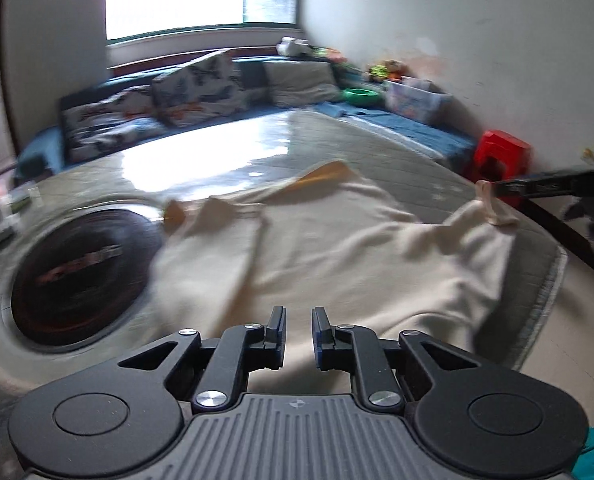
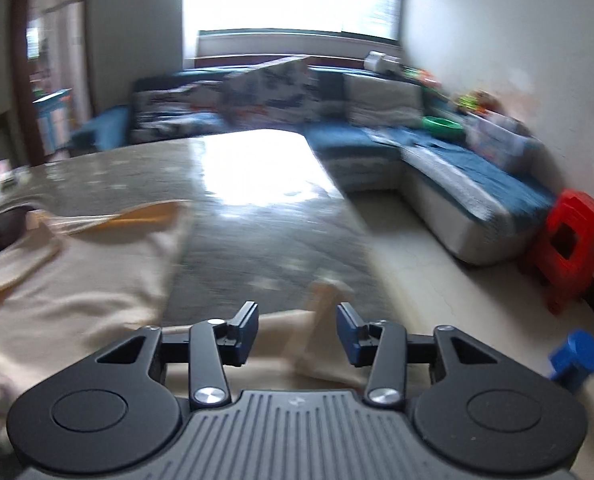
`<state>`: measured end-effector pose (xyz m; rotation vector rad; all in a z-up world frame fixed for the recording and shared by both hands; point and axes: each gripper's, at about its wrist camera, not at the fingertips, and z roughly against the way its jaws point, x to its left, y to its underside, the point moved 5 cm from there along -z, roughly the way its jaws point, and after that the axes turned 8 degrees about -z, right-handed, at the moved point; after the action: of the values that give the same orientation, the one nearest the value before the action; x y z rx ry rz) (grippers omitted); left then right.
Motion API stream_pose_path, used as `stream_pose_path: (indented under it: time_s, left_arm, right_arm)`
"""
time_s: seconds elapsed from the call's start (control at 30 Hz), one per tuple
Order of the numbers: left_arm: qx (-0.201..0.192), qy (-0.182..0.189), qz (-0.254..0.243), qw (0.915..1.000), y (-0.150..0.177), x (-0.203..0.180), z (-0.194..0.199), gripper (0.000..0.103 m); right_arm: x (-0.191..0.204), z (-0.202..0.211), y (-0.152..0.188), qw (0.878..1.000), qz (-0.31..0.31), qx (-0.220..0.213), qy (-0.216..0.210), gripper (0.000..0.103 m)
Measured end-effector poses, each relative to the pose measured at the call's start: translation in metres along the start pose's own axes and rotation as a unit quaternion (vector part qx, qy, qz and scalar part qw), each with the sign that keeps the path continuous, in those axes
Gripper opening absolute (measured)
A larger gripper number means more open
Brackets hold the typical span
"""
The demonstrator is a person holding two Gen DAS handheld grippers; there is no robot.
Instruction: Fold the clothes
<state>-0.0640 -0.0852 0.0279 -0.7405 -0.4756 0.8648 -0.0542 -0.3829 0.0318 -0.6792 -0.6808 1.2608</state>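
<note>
A cream garment (image 1: 329, 248) with an orange-yellow collar (image 1: 321, 174) lies spread on the grey table (image 1: 417, 160). My left gripper (image 1: 299, 334) hovers over its near edge, jaws slightly apart with nothing between them. My right gripper (image 2: 297, 332) is open; a strip of the cream cloth (image 2: 321, 320) hangs blurred between its fingers, free of both pads. In the left wrist view the right gripper (image 1: 493, 190) reaches in from the right beside a raised corner of the garment (image 1: 493, 204). The garment also shows at the left of the right wrist view (image 2: 77, 288).
A round dark inset (image 1: 81, 272) sits in the table to the garment's left. A blue sofa (image 2: 457, 176) with patterned cushions (image 1: 193, 88) runs behind and to the right. A red stool (image 2: 569, 248) stands by the wall, and a blue object (image 2: 575, 356) is on the floor.
</note>
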Motion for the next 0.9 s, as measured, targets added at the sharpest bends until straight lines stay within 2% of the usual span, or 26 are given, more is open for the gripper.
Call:
stream_pose_path:
  time_s: [0.17, 0.37, 0.5, 0.6, 0.67, 0.7, 0.73, 0.83, 0.9]
  left_arm:
    - [0.015, 0.036, -0.023, 0.9990, -0.002, -0.023, -0.026, 0.015]
    - [0.040, 0.065, -0.035, 0.9965, 0.018, -0.033, -0.028, 0.015]
    - [0.034, 0.068, -0.026, 0.9967, 0.014, -0.027, -0.024, 0.015]
    - [0.019, 0.044, -0.013, 0.9988, -0.001, -0.012, -0.023, 0.017]
    - [0.011, 0.012, -0.004, 0.9999, -0.013, 0.001, -0.027, 0.026]
    - [0.008, -0.004, -0.001, 1.0000, -0.019, 0.007, -0.031, 0.036]
    - [0.006, -0.021, 0.001, 0.9998, -0.025, 0.012, -0.036, 0.040]
    - [0.009, -0.062, -0.006, 0.9980, -0.040, 0.023, -0.058, 0.040]
    - [0.011, -0.074, -0.012, 0.9971, -0.048, 0.025, -0.076, 0.040]
  right_arm:
    - [0.063, -0.008, 0.007, 0.993, 0.064, 0.034, -0.097, 0.050]
    - [0.122, -0.012, 0.036, 0.971, 0.151, 0.077, -0.168, 0.054]
    - [0.146, -0.006, 0.058, 0.954, 0.203, 0.097, -0.197, 0.055]
    - [0.155, -0.001, 0.068, 0.945, 0.239, 0.100, -0.200, 0.055]
    - [0.155, 0.001, 0.066, 0.945, 0.239, 0.099, -0.202, 0.055]
    - [0.154, 0.000, 0.064, 0.946, 0.233, 0.099, -0.204, 0.056]
    - [0.153, 0.000, 0.062, 0.947, 0.227, 0.100, -0.206, 0.056]
    - [0.150, -0.004, 0.059, 0.948, 0.213, 0.105, -0.210, 0.056]
    - [0.151, -0.008, 0.060, 0.948, 0.212, 0.109, -0.212, 0.056]
